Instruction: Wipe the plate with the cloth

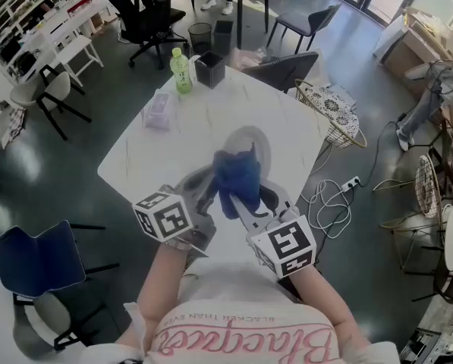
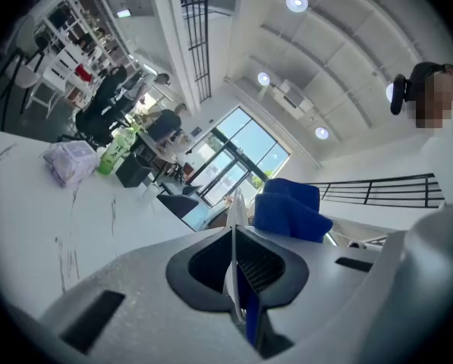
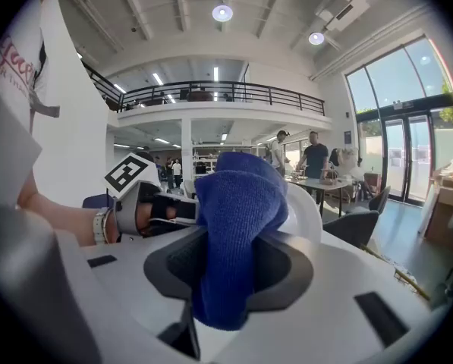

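Note:
Over the white table (image 1: 146, 154) a white plate (image 1: 250, 144) is held up off the surface, tilted. My left gripper (image 1: 205, 188) is shut on its rim; in the left gripper view the plate (image 2: 234, 217) shows edge-on as a thin white line between the jaws of that gripper (image 2: 238, 279). My right gripper (image 1: 245, 207) is shut on a bunched blue cloth (image 1: 237, 179), which lies against the plate's face. In the right gripper view the cloth (image 3: 234, 218) fills the jaws of that gripper (image 3: 230, 279), with the plate (image 3: 308, 212) behind it. From the left gripper the cloth (image 2: 289, 207) shows beside the plate's edge.
At the table's far end stand a green bottle (image 1: 180, 70), a black box (image 1: 209, 68) and a tissue pack (image 1: 158, 111). A wire basket (image 1: 334, 112) and a grey chair (image 1: 283, 70) sit off the table's right. A blue chair (image 1: 36, 260) is at the near left.

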`<action>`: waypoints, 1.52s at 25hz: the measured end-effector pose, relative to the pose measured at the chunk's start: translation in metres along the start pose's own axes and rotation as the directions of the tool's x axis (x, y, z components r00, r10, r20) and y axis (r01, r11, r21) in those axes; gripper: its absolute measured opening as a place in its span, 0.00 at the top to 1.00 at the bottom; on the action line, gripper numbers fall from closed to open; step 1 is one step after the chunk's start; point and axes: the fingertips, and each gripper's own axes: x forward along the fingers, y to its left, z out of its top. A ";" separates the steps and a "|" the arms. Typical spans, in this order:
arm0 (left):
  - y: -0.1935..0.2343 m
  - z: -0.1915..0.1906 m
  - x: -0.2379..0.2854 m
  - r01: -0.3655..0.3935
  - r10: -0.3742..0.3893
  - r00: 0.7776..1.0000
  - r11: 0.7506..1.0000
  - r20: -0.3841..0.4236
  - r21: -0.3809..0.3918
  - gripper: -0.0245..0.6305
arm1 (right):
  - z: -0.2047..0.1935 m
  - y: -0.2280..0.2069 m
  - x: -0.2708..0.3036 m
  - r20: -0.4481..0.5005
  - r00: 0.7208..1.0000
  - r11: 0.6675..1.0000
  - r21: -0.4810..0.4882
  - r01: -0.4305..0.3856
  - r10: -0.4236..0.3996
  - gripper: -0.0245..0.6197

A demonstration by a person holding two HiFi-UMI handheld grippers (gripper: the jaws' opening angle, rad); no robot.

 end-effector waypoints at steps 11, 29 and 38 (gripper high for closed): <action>-0.013 -0.003 -0.007 0.036 -0.036 0.999 0.999 0.005 -0.019 0.94 | -0.017 -0.033 -0.011 -0.043 0.993 0.993 0.040 0.111 -0.109 0.76; -0.013 -0.007 -0.012 -0.041 0.079 0.994 0.911 -0.077 0.411 0.94 | -0.039 -0.101 -0.068 -0.088 0.946 0.941 0.112 0.320 -0.311 0.76; -0.027 -0.003 -0.001 -0.074 0.187 0.982 0.542 -0.034 0.837 0.94 | -0.015 -0.090 -0.066 -0.047 0.965 0.959 0.102 0.263 -0.260 0.76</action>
